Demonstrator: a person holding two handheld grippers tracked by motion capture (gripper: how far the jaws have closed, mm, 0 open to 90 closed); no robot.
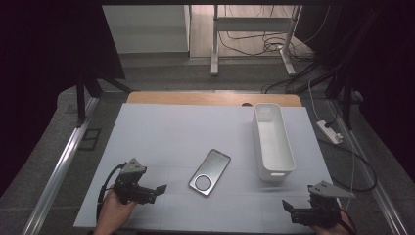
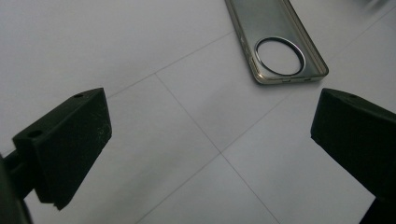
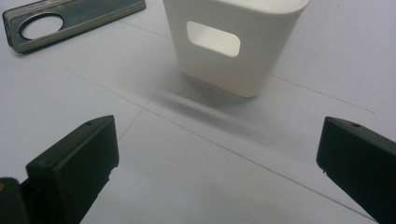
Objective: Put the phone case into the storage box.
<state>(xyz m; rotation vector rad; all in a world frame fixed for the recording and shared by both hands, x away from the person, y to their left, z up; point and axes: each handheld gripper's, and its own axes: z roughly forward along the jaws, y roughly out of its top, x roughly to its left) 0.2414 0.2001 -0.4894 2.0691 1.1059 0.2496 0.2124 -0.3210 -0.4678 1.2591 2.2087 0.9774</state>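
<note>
Grey phone case (image 1: pixel 210 172): I see it lying diagonally, ahead-right of my left gripper (image 1: pixel 155 190), the nearer one;
Tongs: both, right gripper (image 1: pixel 288 207) too, wide open, empty

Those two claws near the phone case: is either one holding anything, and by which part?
Nothing is held. The left claw and right claw are both open over the white mat, apart from the phone case and the white bin.

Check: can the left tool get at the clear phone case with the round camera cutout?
Probably yes. The left tool is open, and bare white table mat lies between it and the clear phone case. The white plastic bin sits farther right, out of the path.
</note>
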